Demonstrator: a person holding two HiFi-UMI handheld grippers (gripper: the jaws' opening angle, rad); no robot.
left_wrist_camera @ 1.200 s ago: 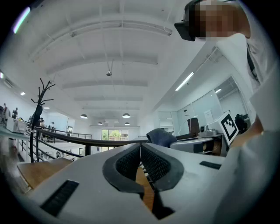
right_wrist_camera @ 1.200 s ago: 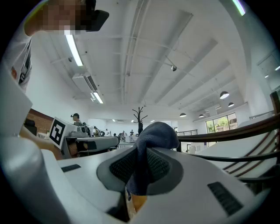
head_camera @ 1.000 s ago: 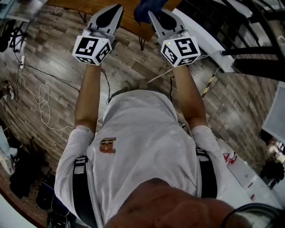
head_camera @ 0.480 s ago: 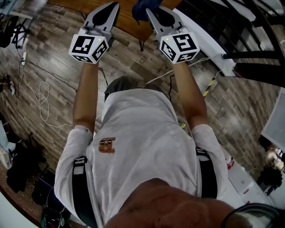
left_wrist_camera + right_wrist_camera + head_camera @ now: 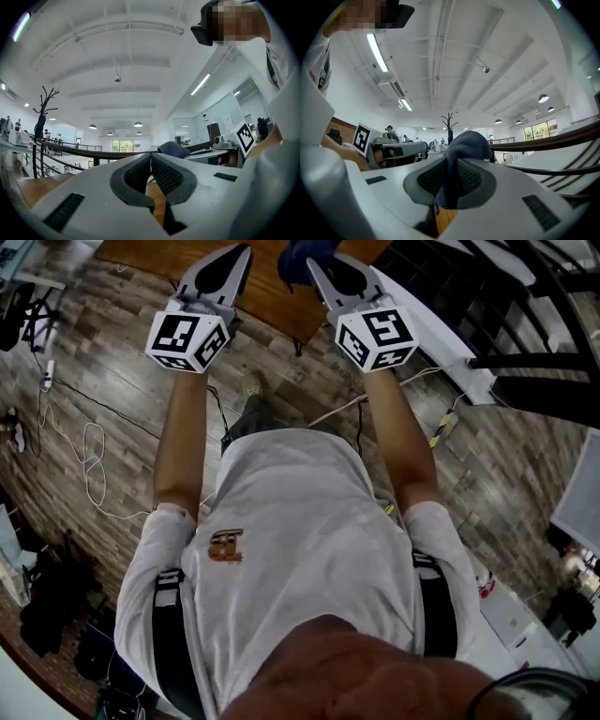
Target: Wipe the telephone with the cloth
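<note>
Well, starting at my left: my left gripper [image 5: 151,161] has its jaws pressed together with nothing between them, held out in front of me over the near edge of the brown wooden table [image 5: 277,301]. Just to its right, about level with it and near it, my right gripper [image 5: 457,164] is clamped on the dark blue cloth [image 5: 461,150], which bunches up in a rounded wad above the jaws and hangs down between them. Both grippers are tipped upward, so their own views take in mostly ceiling and lights and none of the tabletop. I can't find the telephone in any view. The head view cuts off just past the gripper tips, so my guess is that the telephone sits further ahead on the table, beyond that top edge, though I can't confirm it. So I can't judge its direction from the grippers, or how its long axis lies. What I can say is that the cloth is in my right gripper, so that arm will have to do the wiping. I judge it must first tilt down and forward toward the tabletop before the cloth can reach anything. The empty left gripper could steady the telephone.
</note>
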